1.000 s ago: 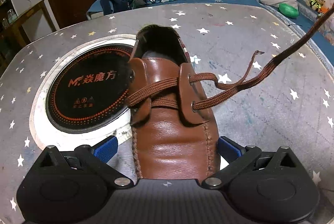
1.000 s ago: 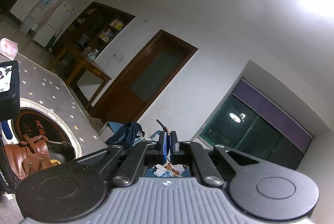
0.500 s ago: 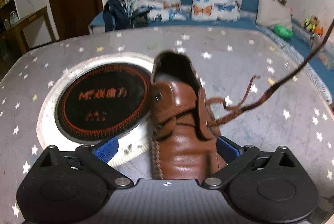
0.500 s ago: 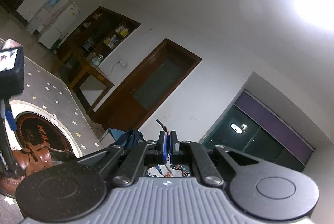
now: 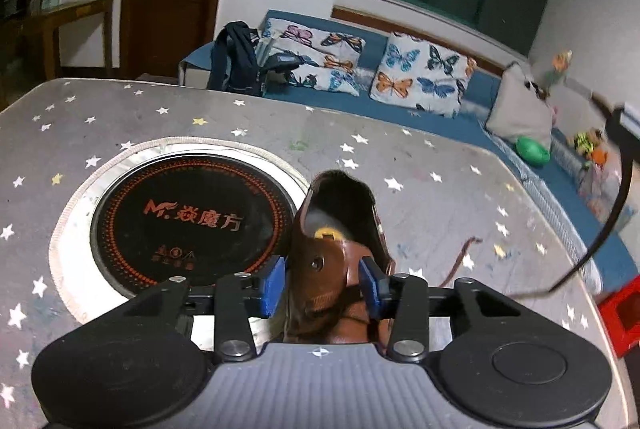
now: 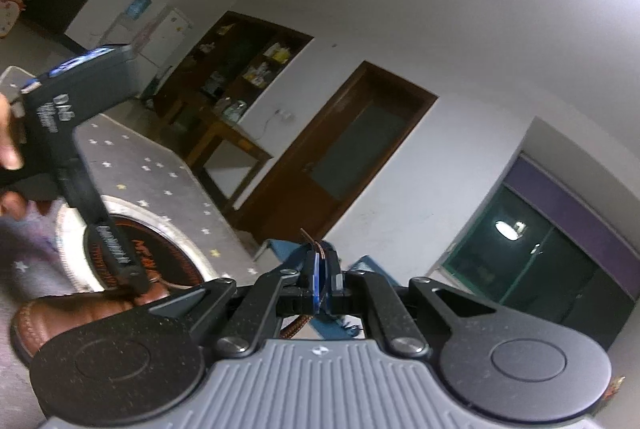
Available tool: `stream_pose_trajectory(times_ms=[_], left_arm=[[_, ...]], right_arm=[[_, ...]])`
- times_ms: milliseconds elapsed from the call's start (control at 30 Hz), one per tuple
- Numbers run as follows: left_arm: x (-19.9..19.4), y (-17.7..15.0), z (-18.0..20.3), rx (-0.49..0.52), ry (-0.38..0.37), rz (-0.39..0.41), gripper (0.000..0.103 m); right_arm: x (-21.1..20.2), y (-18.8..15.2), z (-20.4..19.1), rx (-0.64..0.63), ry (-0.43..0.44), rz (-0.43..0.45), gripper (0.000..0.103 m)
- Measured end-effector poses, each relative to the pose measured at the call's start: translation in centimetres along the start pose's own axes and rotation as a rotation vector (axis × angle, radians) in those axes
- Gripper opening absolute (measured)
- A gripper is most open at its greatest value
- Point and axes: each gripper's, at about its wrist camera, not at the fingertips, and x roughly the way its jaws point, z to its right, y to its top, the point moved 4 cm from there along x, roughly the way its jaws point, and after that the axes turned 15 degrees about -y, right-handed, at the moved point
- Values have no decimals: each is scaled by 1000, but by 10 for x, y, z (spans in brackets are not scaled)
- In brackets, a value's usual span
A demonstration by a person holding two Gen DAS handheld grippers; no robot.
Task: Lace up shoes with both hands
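Shoe: the brown leather shoe (image 5: 320,269) is smooth and glossy, with a stitched seam round the toe; it lies on the table just beside the round burner, its heel end overlapping the burner's metal ring.
Shoe axis: long axis runs away from the left gripper, heel opening towards the sofa (image 5: 400,77), toe under the gripper body.
Lace: the flat woven brown lace (image 5: 616,205) rises in a taut arc on the side of the shoe away from the burner; a loose end (image 5: 460,257) lies on the table there.
Left gripper: the left gripper (image 5: 322,285) has its blue pads parted, straddling the shoe's laced part; whether they press the leather I cannot tell.
Right gripper: the right gripper (image 6: 326,279) is clenched on the lace, tip poking out above the pads.
Table: grey table (image 5: 400,149), dotted with small stars.
Burner: black round burner (image 5: 188,217), orange dotted rings, reading "M" and "焱魔方".
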Motion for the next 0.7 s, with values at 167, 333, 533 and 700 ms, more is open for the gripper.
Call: stream_pose_trajectory(times_ms=[167,333,533,700], left_arm=[[5,-4,-3,-23,6,4,44],[9,-10,-6,-41,-3,2,36],[7,-11,-18,-39,-103,-6,30],[3,-10,-49,-103,-301,-4,30]], right_arm=[[1,-6,-13,19,60,-26,2],[5,-13,-26,41,131,-61,2],[13,-21,-36,74,224,-113,2],[23,-29,-44,110,296,-164,2]])
